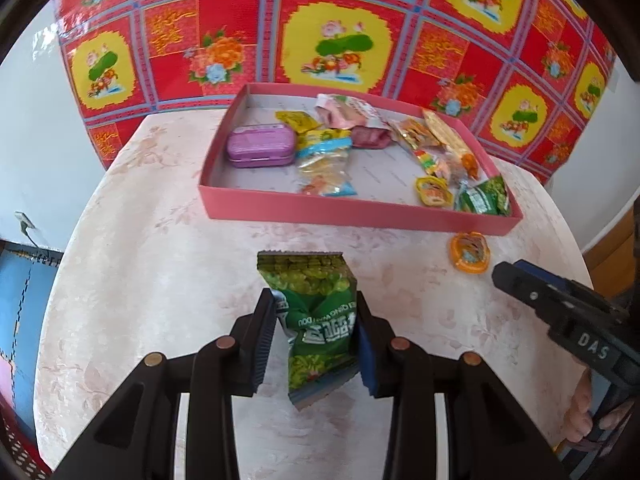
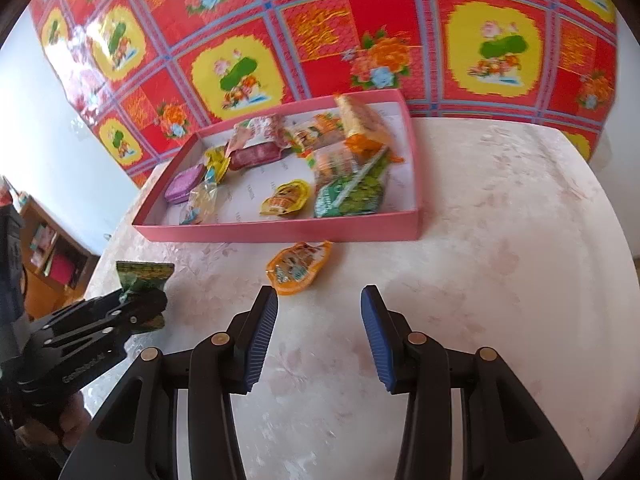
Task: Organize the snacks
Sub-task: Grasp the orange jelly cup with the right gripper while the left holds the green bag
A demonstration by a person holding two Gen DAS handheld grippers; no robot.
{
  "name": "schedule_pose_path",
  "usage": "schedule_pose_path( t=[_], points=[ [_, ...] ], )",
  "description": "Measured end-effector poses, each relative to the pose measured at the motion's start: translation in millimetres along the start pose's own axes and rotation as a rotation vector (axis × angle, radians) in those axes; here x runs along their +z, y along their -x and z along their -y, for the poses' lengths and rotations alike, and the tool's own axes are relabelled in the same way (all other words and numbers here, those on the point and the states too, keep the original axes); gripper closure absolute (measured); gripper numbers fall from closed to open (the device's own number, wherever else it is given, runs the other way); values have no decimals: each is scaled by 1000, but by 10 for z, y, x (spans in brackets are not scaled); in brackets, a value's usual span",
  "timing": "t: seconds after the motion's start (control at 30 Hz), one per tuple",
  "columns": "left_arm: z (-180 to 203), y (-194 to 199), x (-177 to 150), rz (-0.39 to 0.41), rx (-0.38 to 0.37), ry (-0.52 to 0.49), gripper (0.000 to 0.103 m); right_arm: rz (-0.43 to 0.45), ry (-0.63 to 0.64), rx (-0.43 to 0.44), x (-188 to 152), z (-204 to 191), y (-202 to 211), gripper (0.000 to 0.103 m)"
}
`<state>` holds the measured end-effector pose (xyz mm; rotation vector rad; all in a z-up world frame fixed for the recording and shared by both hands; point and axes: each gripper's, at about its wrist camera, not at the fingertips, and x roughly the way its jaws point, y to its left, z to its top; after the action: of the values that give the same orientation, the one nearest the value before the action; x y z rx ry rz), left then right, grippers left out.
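Observation:
My left gripper [image 1: 316, 300] is shut on a green pea snack packet [image 1: 316, 312] and holds it above the table, short of the pink box [image 1: 320, 208]. The packet also shows in the right wrist view [image 2: 144, 280]. The pink box [image 2: 280, 230] holds several snacks, among them a purple tin [image 1: 260, 146] and another green packet [image 1: 484, 198]. An orange jelly cup [image 2: 298, 266] lies on the table in front of the box, also in the left wrist view [image 1: 470, 252]. My right gripper [image 2: 320, 300] is open and empty, just behind the jelly cup.
The round table [image 2: 500, 260] has a pale floral top. A red and yellow flowered cloth [image 1: 340, 40] hangs behind the box. A wooden shelf [image 2: 52, 248] stands at the left beyond the table edge.

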<state>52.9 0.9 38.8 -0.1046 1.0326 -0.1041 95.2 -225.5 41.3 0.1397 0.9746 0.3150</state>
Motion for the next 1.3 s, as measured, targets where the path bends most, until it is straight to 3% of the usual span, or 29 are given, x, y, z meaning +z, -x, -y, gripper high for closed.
schedule_pose_path(
  t=[0.63,0.8,1.3],
  points=[
    [-125,-47,6,-6,-20,40,65,-8,47,-48,131,-197,-314,58],
    [-127,-48,8,-6,-21,42,65,-1,54,-62,131,-199,-324,76],
    [-92,50,14,16,-14,35,65,22,28,-21,7,-90,-53,83]
  ],
)
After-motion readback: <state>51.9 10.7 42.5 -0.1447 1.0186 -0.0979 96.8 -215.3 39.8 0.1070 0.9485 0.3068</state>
